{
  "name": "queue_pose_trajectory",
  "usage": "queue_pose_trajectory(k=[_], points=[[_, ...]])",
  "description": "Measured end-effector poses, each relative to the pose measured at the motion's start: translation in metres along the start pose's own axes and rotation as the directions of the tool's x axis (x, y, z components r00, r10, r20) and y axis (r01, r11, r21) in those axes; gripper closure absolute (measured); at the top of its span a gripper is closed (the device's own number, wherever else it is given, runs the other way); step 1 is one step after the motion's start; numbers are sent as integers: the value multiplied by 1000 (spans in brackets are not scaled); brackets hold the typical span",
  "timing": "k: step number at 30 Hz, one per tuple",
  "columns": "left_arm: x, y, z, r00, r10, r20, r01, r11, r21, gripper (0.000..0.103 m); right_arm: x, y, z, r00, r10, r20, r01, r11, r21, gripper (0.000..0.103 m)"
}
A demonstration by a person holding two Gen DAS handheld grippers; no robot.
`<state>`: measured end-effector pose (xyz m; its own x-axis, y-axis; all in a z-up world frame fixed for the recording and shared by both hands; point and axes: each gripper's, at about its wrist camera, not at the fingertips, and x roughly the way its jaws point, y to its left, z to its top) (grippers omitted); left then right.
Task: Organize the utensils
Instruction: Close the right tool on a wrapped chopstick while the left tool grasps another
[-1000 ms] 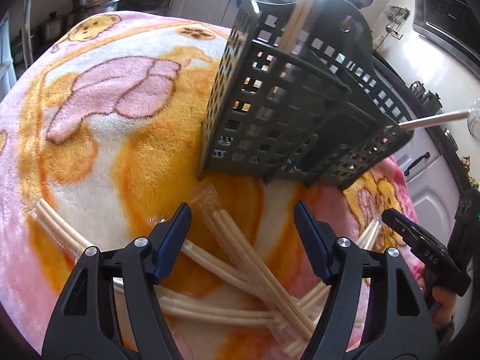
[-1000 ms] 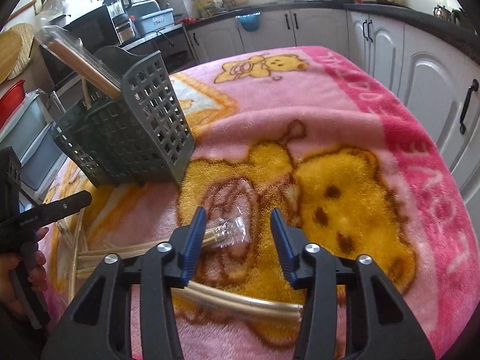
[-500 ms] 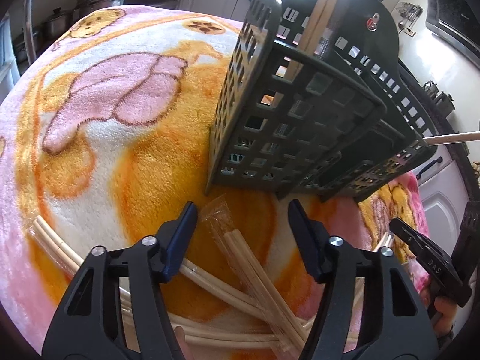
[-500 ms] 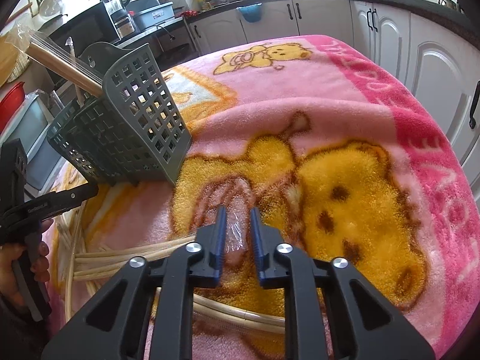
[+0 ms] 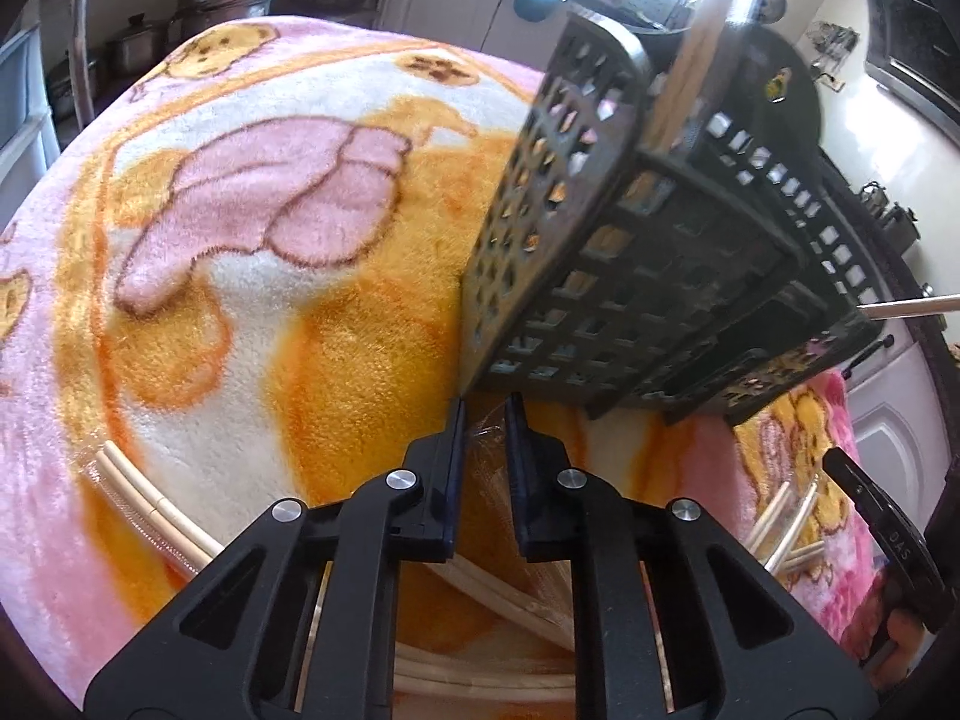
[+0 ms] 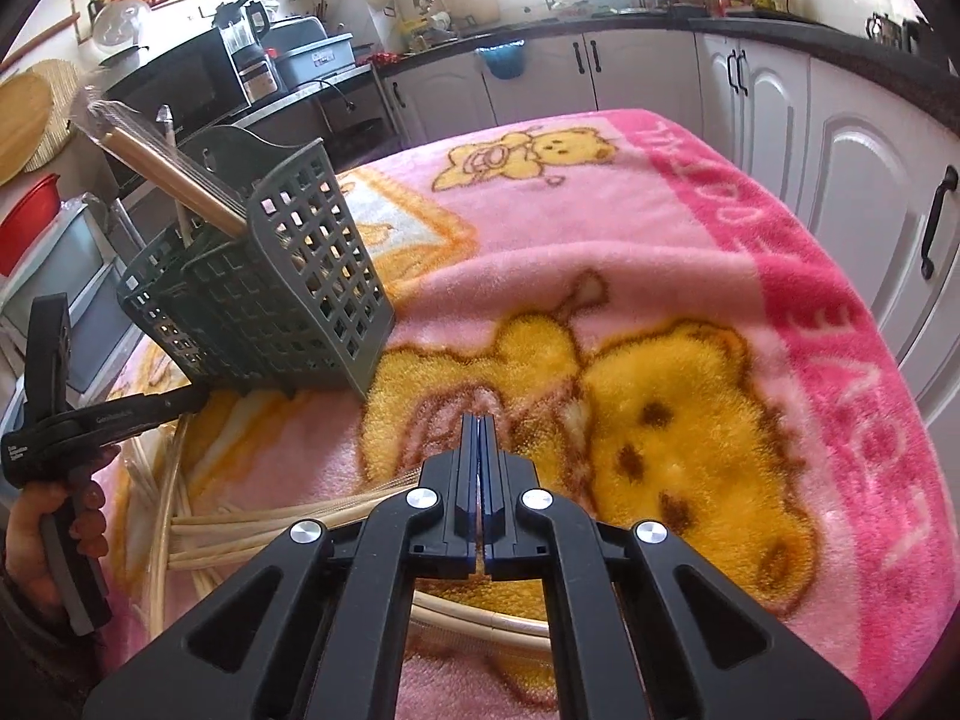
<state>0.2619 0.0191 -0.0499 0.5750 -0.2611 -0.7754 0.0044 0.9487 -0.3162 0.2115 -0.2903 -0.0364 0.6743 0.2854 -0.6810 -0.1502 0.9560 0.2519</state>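
Observation:
A dark grey perforated utensil basket [image 5: 648,264] stands on the blanket, with wrapped chopsticks [image 5: 696,54] sticking out of it; it also shows in the right wrist view [image 6: 270,306]. Several plastic-wrapped pairs of wooden chopsticks [image 6: 240,534] lie on the blanket. My left gripper [image 5: 483,414] is nearly closed on the clear wrapper end of one chopstick pack [image 5: 486,468], just in front of the basket. My right gripper [image 6: 479,426] is shut on the wrapper end of another chopstick pack [image 6: 360,501], right of the basket.
A pink and orange teddy-bear blanket [image 6: 690,276] covers the table. White kitchen cabinets [image 6: 840,180] stand to the right, a counter with appliances [image 6: 180,90] behind. Pots [image 5: 222,0] sit at the far left. More chopsticks [image 5: 150,510] lie at the blanket's left edge.
Both grippers closed from wide open onto chopstick wrappers. The left gripper moved forward toward the basket's base. The right gripper moved slightly forward.

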Motion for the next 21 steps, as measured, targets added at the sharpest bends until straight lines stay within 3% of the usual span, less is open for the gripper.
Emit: queue_pose_trajectory(k=[9, 21], points=[[-33, -5, -1, 997, -54, 64, 52, 998, 33, 95, -31, 14, 6, 996, 37, 80, -34, 999, -32, 102], [-98, -28, -6, 975, -124, 183, 105, 989, 109, 96, -80, 63, 15, 978, 112, 178, -87, 986, -144, 102]])
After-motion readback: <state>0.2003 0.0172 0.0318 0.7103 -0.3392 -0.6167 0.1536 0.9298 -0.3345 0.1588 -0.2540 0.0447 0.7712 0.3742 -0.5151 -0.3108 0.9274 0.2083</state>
